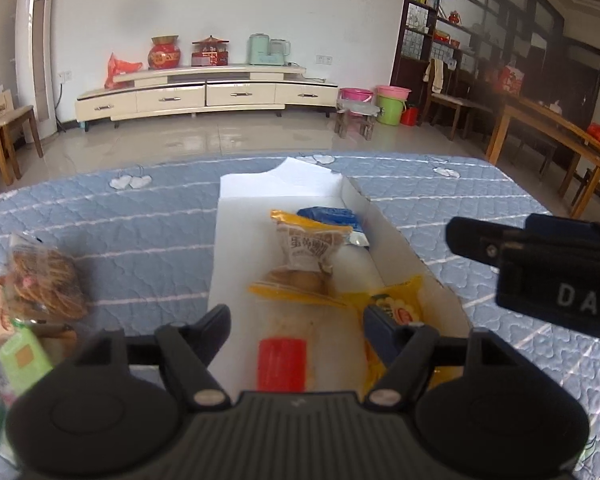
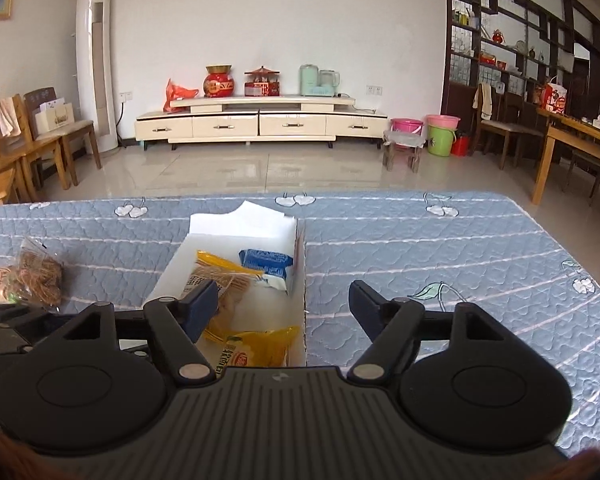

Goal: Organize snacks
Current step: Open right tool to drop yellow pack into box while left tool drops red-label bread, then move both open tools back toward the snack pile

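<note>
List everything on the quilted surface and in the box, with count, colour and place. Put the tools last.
box: one, white, open, middle of the blue quilted surface.
blue packet: one, blue and white, far end of the box.
egg-yolk pastry packet: one, yellow and clear, middle of the box.
yellow packet: one, yellow, near right corner of the box.
red-ended packet: one, clear with a red end, near end of the box, between the left tool's fingers.
loose snacks: a small pile, brown, pink and green, on the quilt left of the box.
left tool: one, black, open, over the box's near end.
right tool: one, black, open, straddling the box's right wall.
</note>
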The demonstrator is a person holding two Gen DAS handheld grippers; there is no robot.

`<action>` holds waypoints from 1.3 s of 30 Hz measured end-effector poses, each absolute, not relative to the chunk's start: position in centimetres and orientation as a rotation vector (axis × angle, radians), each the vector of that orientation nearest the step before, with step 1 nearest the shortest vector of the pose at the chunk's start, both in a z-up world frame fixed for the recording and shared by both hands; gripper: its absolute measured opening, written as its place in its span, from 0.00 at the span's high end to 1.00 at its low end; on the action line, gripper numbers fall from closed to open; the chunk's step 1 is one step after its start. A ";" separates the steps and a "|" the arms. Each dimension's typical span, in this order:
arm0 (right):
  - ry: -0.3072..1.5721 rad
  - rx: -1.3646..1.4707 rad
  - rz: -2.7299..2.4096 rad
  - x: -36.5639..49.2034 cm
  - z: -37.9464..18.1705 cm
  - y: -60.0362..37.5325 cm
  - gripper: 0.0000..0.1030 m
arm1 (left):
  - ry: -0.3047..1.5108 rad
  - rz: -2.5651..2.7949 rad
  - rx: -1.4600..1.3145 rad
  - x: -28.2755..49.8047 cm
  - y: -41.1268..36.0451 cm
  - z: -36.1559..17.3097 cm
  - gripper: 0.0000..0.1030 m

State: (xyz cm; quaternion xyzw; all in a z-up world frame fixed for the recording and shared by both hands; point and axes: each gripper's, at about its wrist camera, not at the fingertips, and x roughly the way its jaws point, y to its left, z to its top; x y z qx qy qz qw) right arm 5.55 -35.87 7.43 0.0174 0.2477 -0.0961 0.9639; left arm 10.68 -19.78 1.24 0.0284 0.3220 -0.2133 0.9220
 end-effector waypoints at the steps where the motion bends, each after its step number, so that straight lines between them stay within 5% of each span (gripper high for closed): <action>1: 0.497 0.033 -0.196 5.4 7.5 -35.8 0.10 | 0.655 -0.429 0.065 10.5 -19.7 1.5 0.29; 6: 0.492 0.028 -0.200 5.0 7.5 -35.2 0.00 | 0.627 -0.359 0.094 9.4 -18.6 3.0 0.29; 39: 0.537 -0.050 -0.111 3.6 6.5 -28.9 0.00 | 0.600 -0.151 0.092 5.0 -8.1 4.4 0.27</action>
